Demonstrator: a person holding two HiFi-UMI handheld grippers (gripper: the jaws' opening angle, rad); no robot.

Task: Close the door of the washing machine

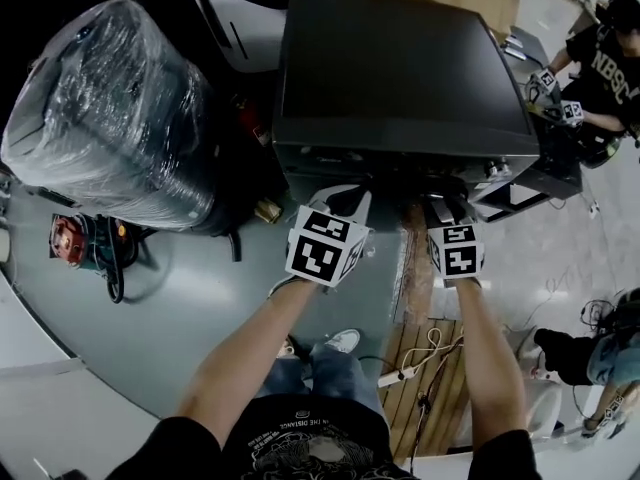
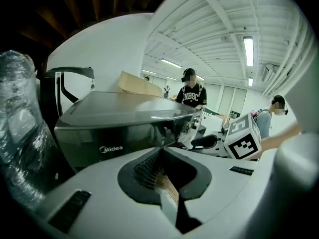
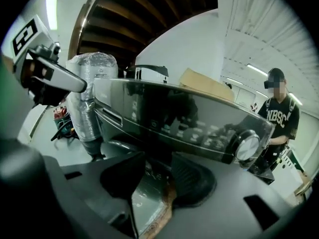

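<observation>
The dark washing machine (image 1: 400, 68) stands straight ahead, seen from above in the head view; its front and door are hidden under its top edge there. My left gripper (image 1: 350, 196) and right gripper (image 1: 447, 208) hover side by side just before its front. In the left gripper view the jaws (image 2: 161, 156) stand open and empty, aimed at the machine's upper front (image 2: 124, 118). In the right gripper view the jaws (image 3: 159, 156) are open with only floor between them, below the control panel with its round dial (image 3: 247, 146). I cannot tell how the door stands.
A bulky plastic-wrapped object (image 1: 110, 118) stands left of the machine, with a red device (image 1: 70, 238) on the floor beside it. A wooden pallet (image 1: 420, 368) with cables lies under my right arm. One person (image 1: 600, 68) works at the machine's right, another (image 1: 590, 358) is at lower right.
</observation>
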